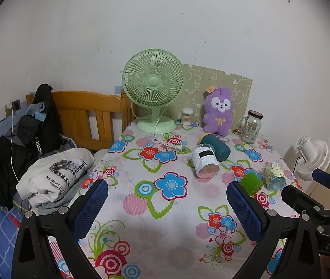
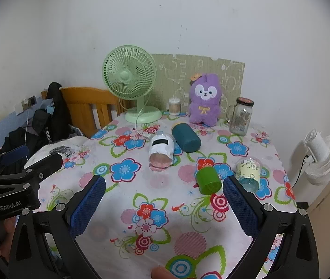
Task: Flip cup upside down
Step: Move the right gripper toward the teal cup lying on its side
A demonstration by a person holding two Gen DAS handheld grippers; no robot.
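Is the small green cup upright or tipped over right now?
Tipped over. The green cup lies on its side on the floral tablecloth, one round end facing the right gripper.

"GenRobot.AI" on the left gripper [image 2: 9, 160] body, seen from the right wrist. "DAS" on the right gripper [image 1: 316, 186] body, seen from the left wrist. "KUCHE", cut off, on black garment [image 1: 40, 125]. "My Heart Is", "Open H…" on folded white shirt [image 1: 55, 176], rest unreadable.
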